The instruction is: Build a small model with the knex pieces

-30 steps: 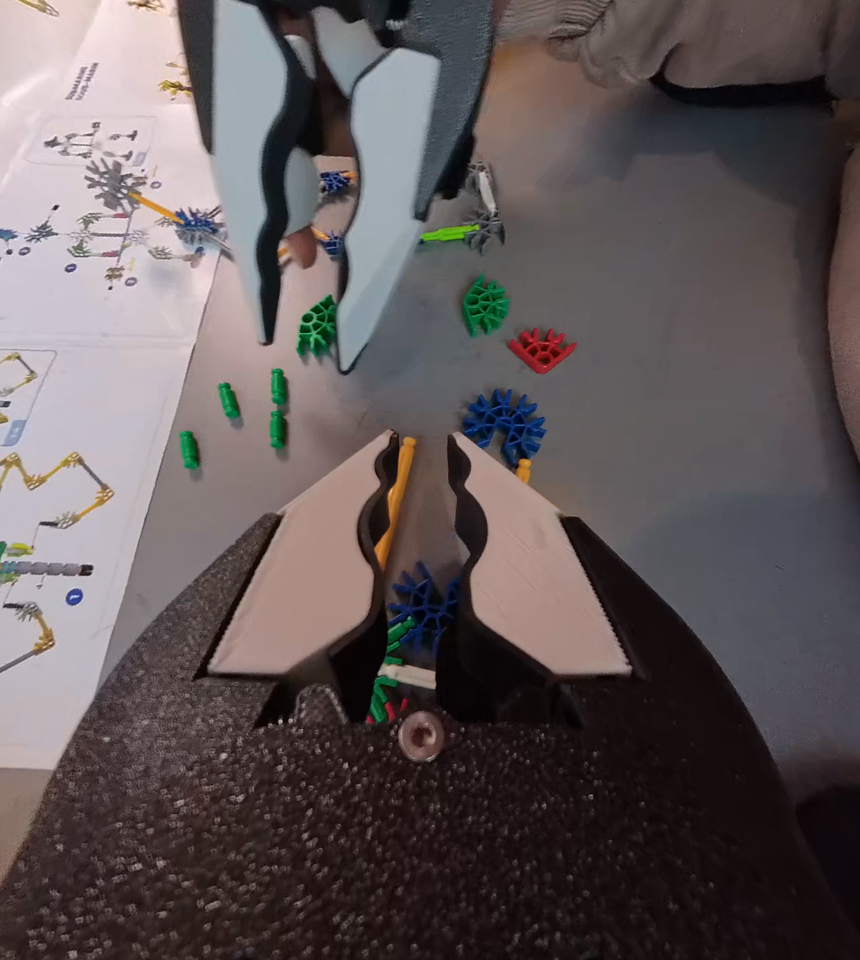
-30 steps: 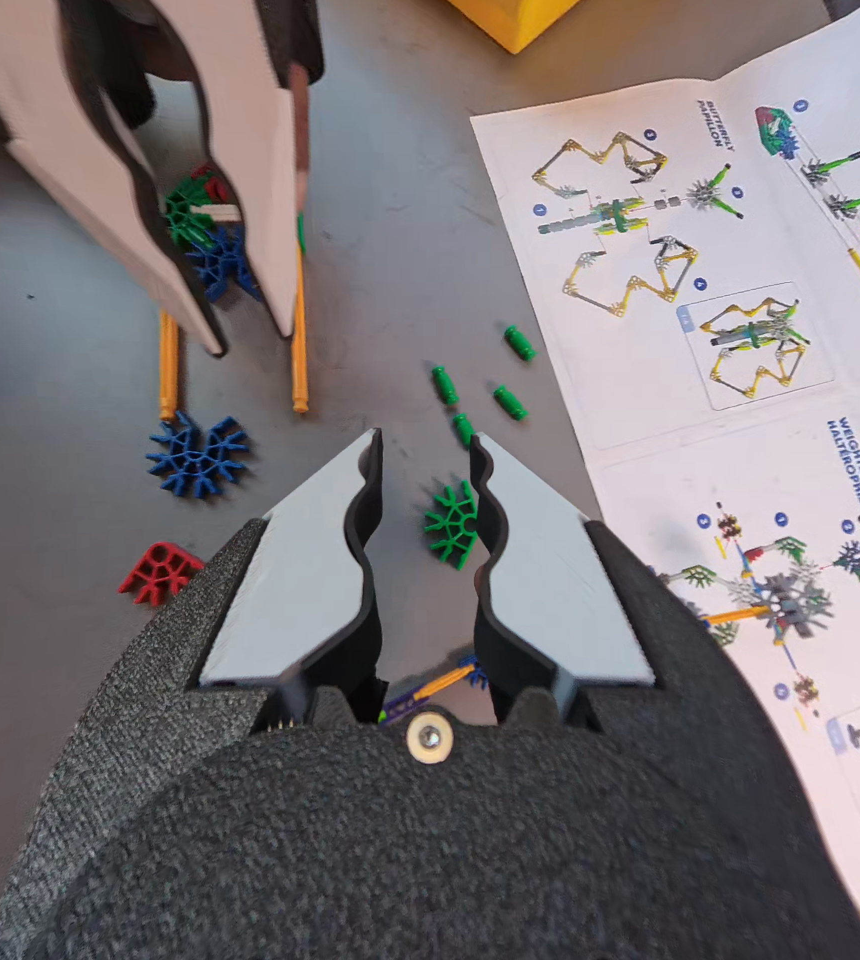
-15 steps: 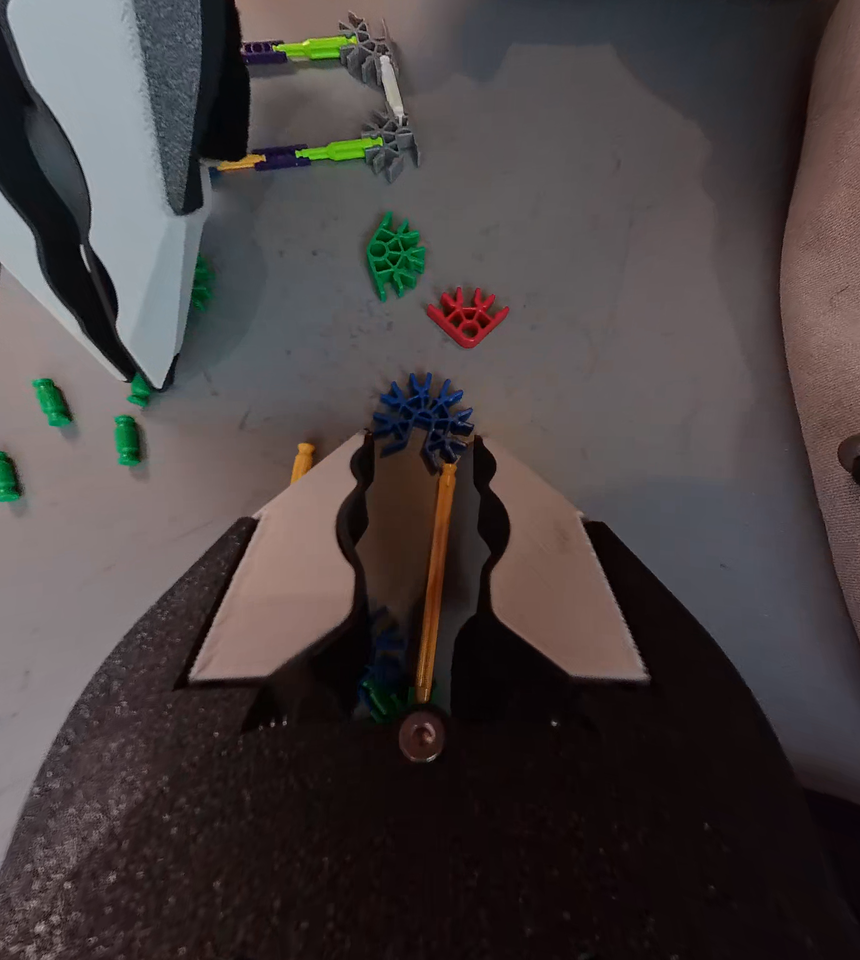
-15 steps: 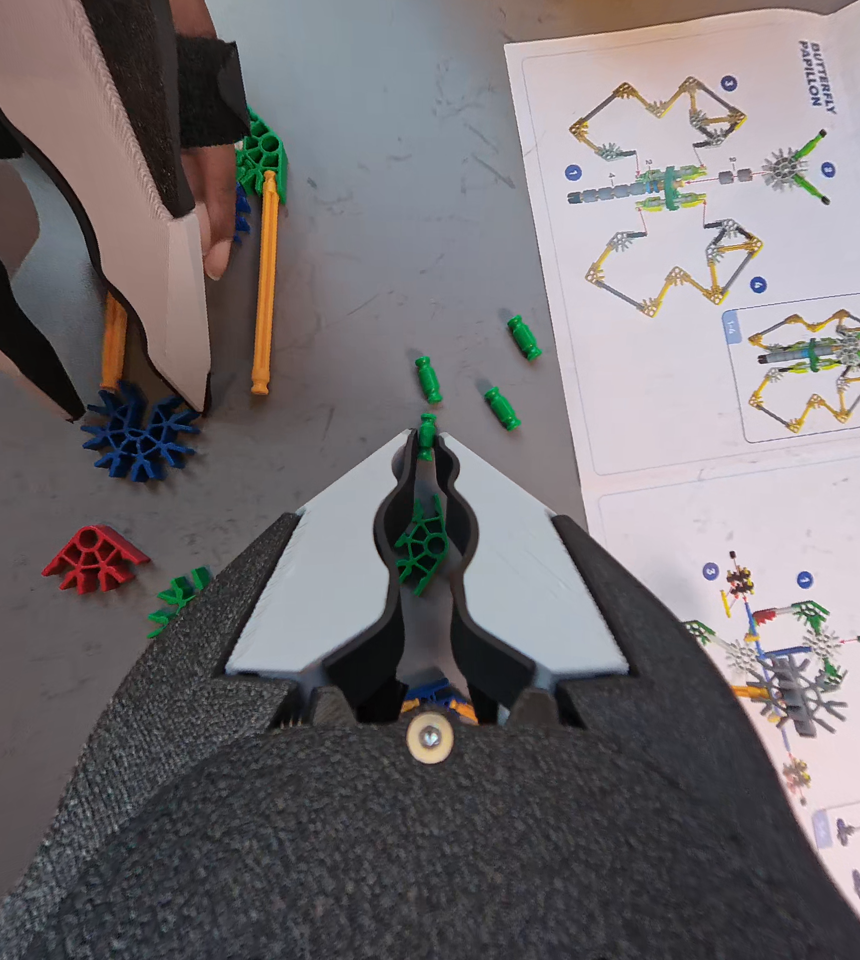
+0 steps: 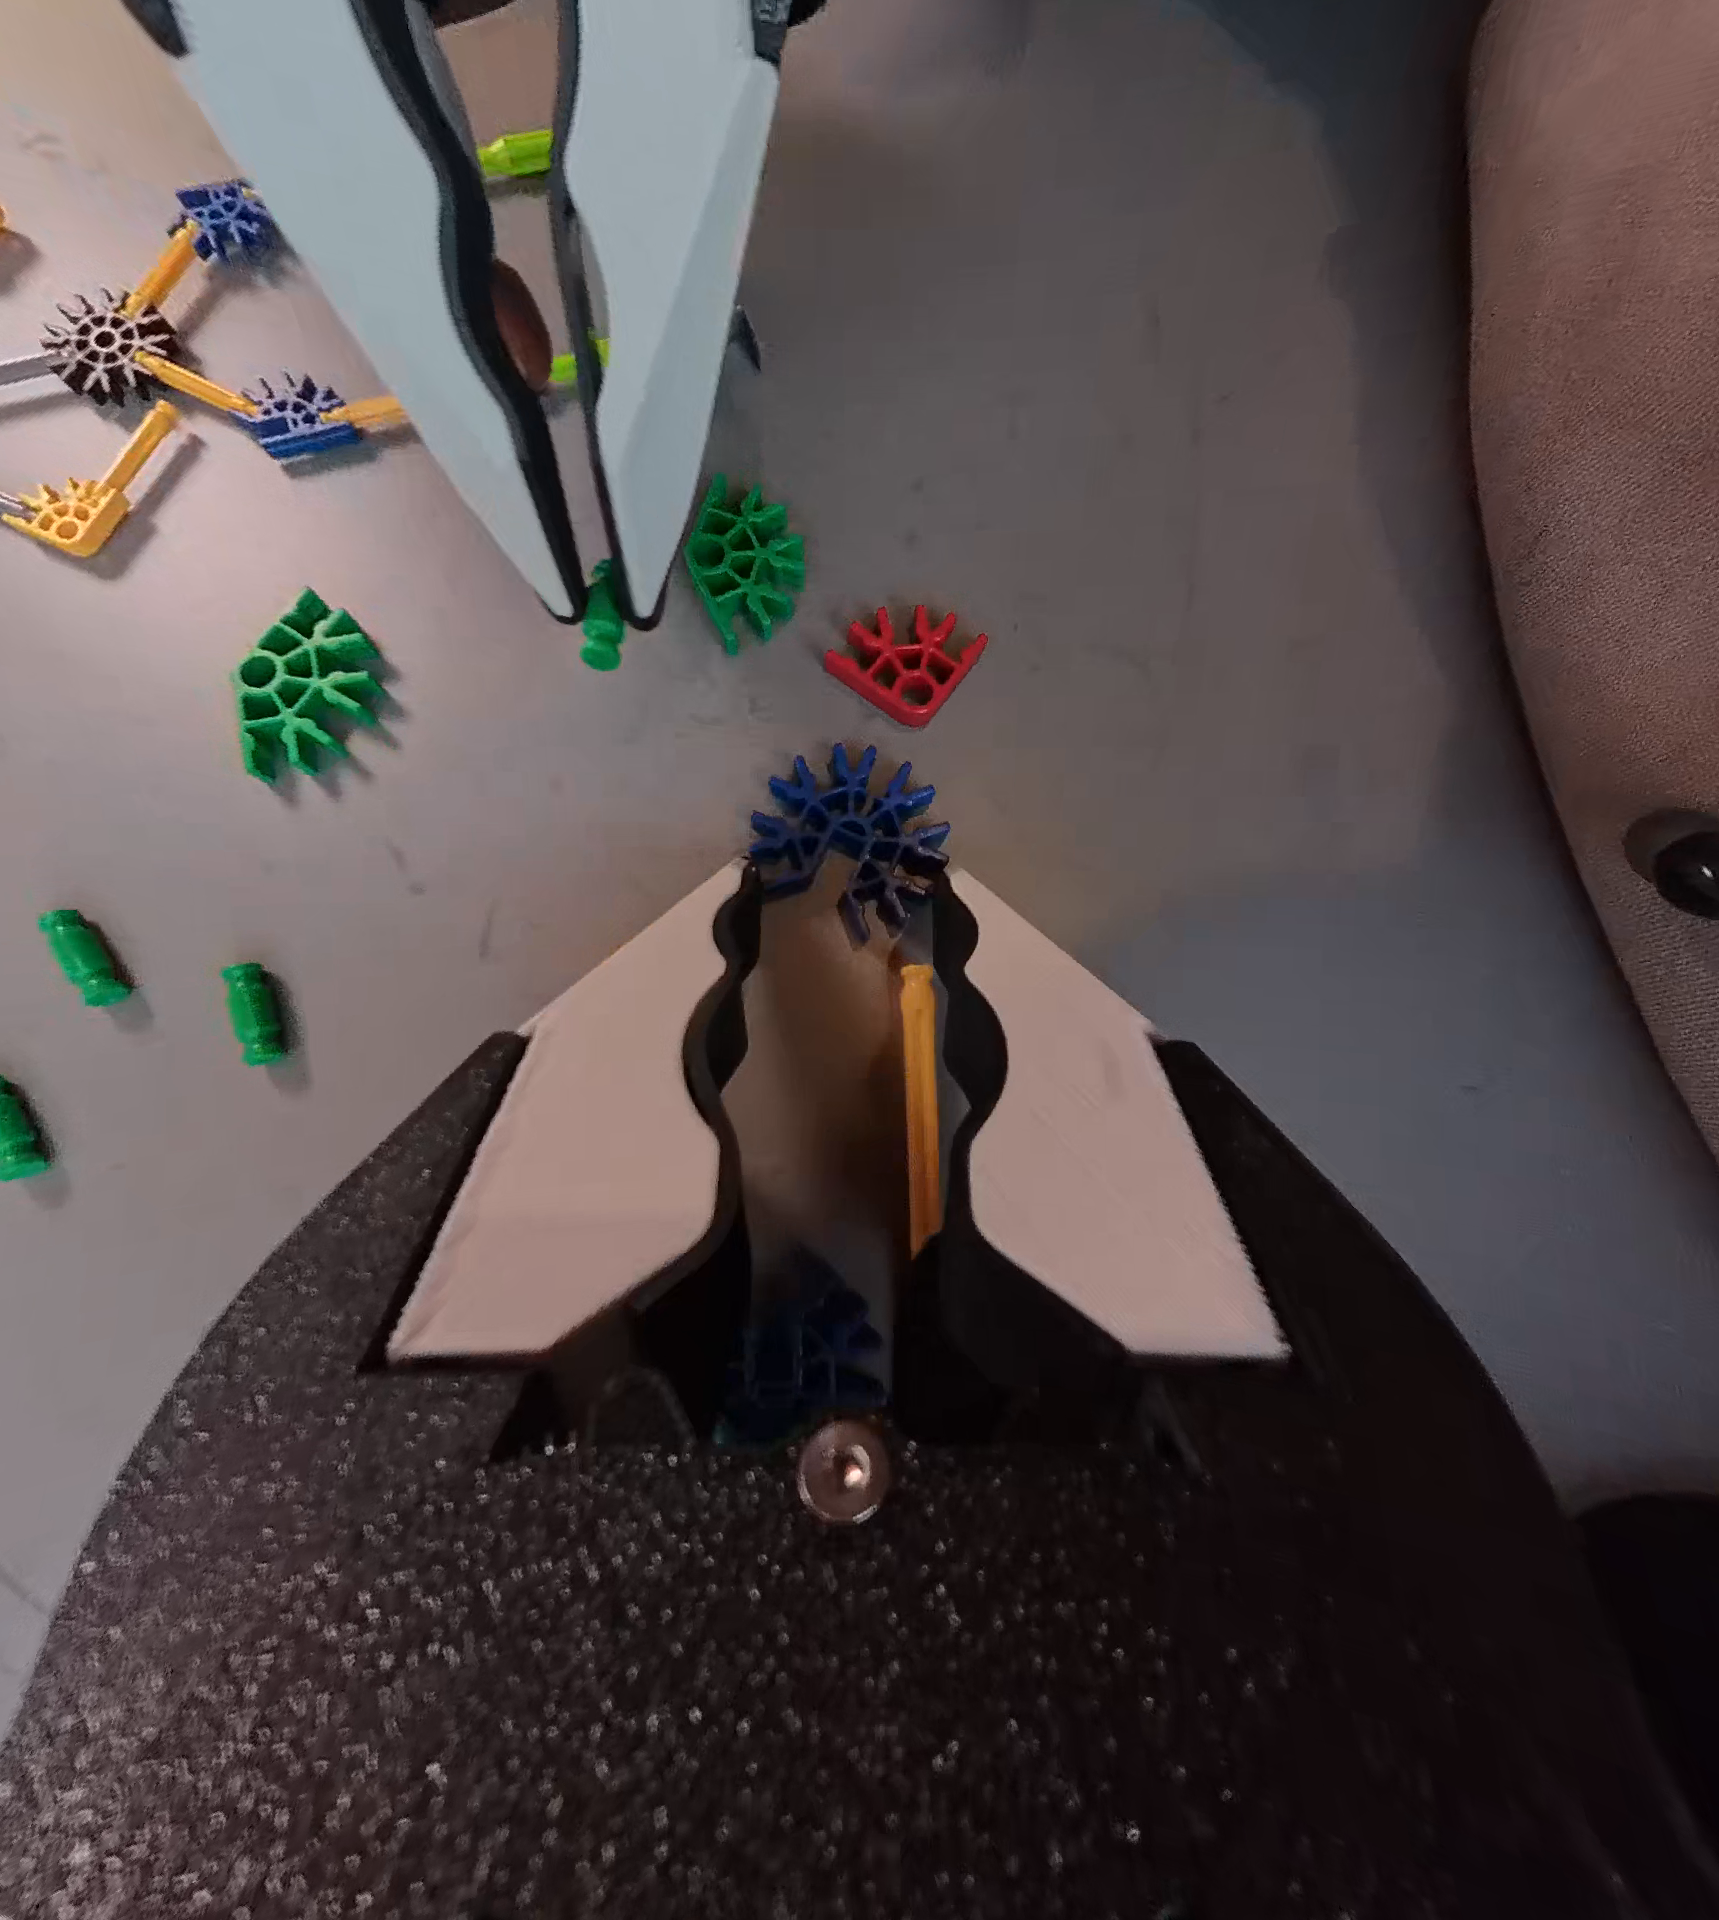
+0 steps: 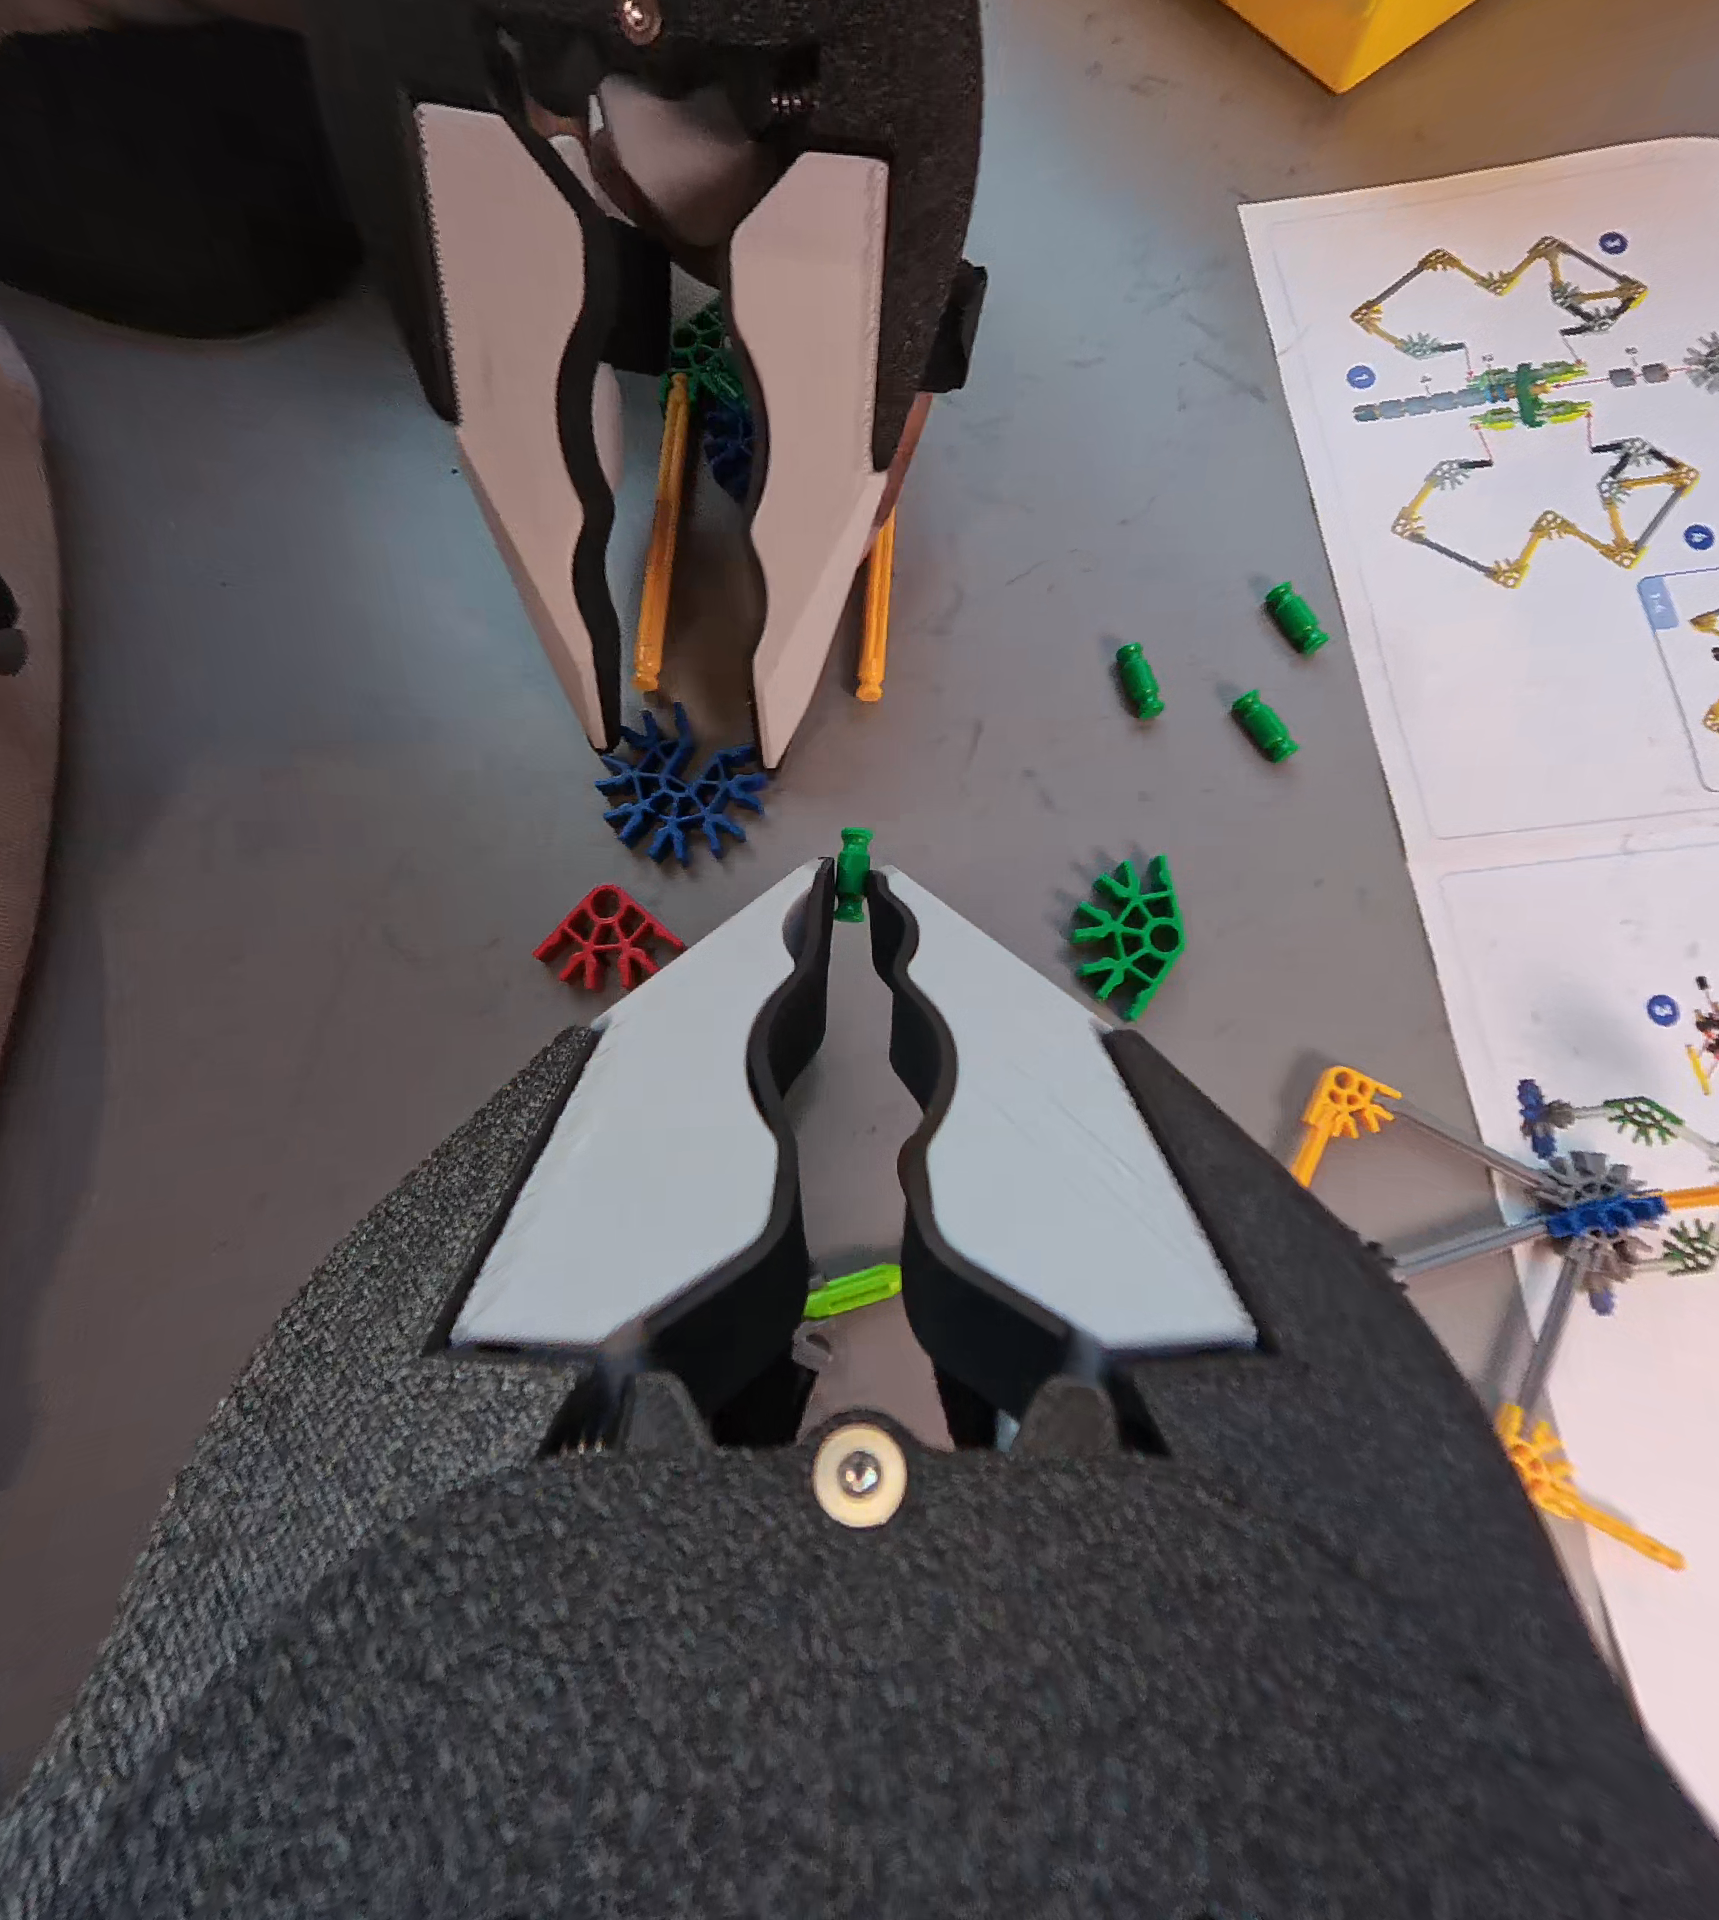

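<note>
My left gripper [image 5: 844, 883] is open, its tips resting at the near edge of a blue snowflake connector [image 5: 850, 821] on the grey table. An orange rod [image 5: 917, 1101] lies under the gap between its fingers, joined to blue and green connectors near the gripper's base. My right gripper [image 6: 850, 883] is shut on a small green spacer [image 6: 850, 873], pinched at the very tips. In the left wrist view the right gripper [image 5: 606, 608] points down with the spacer [image 5: 603, 629] just short of the blue connector. In the right wrist view the left gripper [image 6: 686, 750] stands over that connector [image 6: 678, 790].
A red connector [image 5: 905, 665], two green connectors [image 5: 309, 696] [image 5: 746, 561] and three loose green spacers [image 5: 254, 1013] lie around. A rod-and-connector model [image 6: 1582, 1205] and an instruction sheet [image 6: 1613, 623] are at one side, a fabric cushion [image 5: 1644, 520] at the other, a yellow box [image 6: 1354, 31] beyond. The gap from one gripper's tips to the other's is roughly 6 centimeters.
My right gripper went from open to shut on a green spacer and carried it toward the blue connector. My left gripper moved up to the blue connector and stayed open.
</note>
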### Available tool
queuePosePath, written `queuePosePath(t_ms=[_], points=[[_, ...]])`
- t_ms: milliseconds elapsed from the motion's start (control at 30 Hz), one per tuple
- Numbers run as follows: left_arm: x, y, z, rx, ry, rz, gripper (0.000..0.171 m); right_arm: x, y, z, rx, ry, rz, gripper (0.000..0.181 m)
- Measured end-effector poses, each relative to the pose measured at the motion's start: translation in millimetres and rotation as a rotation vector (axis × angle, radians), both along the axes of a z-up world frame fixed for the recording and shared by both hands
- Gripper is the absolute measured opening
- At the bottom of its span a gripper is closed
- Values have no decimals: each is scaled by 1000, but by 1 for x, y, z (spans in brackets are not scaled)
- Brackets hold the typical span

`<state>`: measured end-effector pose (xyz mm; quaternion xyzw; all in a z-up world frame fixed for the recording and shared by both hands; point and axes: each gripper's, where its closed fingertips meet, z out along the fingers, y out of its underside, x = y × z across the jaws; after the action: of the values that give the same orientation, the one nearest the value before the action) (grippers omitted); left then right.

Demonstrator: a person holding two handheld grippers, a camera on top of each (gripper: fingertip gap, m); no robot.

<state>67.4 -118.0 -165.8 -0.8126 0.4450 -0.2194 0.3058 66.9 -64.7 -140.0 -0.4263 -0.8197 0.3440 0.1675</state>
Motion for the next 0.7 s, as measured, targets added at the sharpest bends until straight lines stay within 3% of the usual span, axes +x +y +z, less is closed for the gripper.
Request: queuePosePath(t_ms=[367, 700], points=[[-21, 9, 10, 74, -9, 135, 33, -1, -11, -11, -2, -16, 59, 5], [-7, 9, 2, 45, 38, 175, 44, -8, -17, -18, 65, -44, 110, 5]])
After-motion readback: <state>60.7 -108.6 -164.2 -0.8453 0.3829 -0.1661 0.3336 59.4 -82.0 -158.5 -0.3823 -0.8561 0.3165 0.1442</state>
